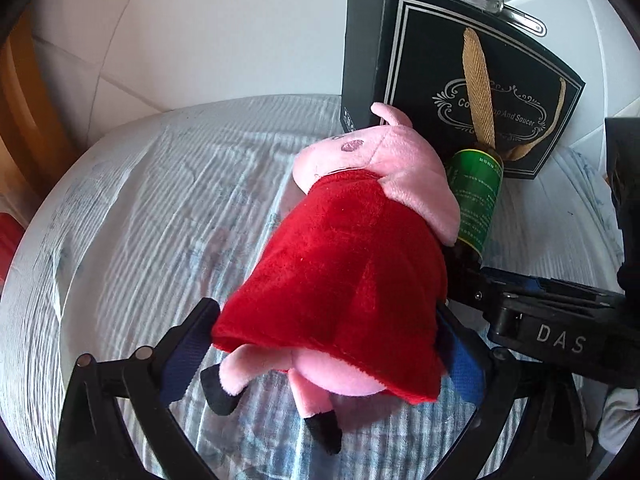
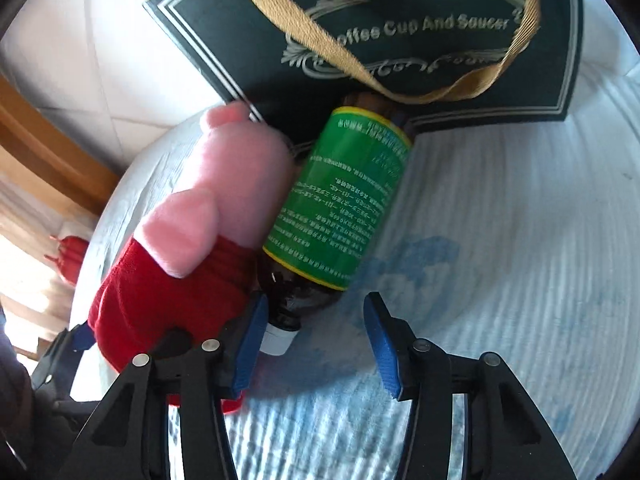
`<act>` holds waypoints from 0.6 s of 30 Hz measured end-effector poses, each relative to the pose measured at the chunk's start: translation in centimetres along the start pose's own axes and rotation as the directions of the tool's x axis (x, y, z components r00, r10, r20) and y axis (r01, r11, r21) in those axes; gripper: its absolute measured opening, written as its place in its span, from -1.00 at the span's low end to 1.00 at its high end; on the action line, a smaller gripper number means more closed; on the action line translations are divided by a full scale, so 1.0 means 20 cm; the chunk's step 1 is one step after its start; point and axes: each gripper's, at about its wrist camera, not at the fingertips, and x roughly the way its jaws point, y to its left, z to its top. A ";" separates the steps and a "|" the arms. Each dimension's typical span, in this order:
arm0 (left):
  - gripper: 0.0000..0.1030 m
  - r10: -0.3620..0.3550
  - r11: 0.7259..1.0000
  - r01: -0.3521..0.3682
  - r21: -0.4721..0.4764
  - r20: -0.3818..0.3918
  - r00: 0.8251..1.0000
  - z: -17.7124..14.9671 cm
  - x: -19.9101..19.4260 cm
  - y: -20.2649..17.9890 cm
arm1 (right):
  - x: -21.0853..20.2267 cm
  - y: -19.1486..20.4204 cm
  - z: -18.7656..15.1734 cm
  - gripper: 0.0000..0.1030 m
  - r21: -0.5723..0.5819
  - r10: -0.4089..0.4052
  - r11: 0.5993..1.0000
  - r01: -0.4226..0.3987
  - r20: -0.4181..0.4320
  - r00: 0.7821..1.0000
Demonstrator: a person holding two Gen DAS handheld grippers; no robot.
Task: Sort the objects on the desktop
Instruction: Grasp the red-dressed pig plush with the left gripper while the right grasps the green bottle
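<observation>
- Right hand-held gripper (image 2: 316, 344), black with blue pads, hangs just short of the brown glass bottle with a green label and white cap (image 2: 340, 196); its jaws stand partly apart with nothing pressed between them, the left pad just beside the white cap, the right pad clear of it.
- Left hand-held gripper (image 1: 324, 340) has the pink plush pig in a red dress (image 1: 352, 248) between its blue pads at the hem of the dress; the pads look to be pressing on the plush, though the dress hides the right one in part.
- Bottle lies on its side on the pale blue-and-white cloth (image 2: 500, 240), its base against the black gift box with a gold ribbon handle (image 2: 400, 32), its flank touching the pig.
- To do the step well, I judge the right jaws should go forward to straddle the bottle's neck or shoulder, centred, before closing.
- Glass is smooth and round, so a grip on the cap alone may slip or roll.
- Lifting the pig away first would free the bottle's side.
</observation>
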 end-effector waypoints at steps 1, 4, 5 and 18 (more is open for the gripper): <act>1.00 0.000 1.000 0.000 0.008 -0.004 1.000 0.00 0.01 -0.01 | 0.00 0.01 0.01 -0.05 -0.012 -0.001 1.000 0.001 0.001 1.000; 1.00 0.020 0.999 -0.020 0.026 -0.007 1.000 0.00 0.05 -0.04 | -0.04 0.03 0.02 -0.14 -0.033 -0.049 0.998 0.049 0.005 0.999; 1.00 0.040 0.998 -0.040 0.038 0.004 0.999 0.00 0.05 -0.05 | -0.07 0.03 0.02 -0.19 -0.048 -0.108 0.993 0.110 0.028 0.994; 0.95 0.017 0.999 -0.015 0.037 -0.051 0.999 0.04 0.19 -0.11 | -0.21 -0.01 0.05 -0.16 0.043 -0.099 0.994 0.097 0.042 0.994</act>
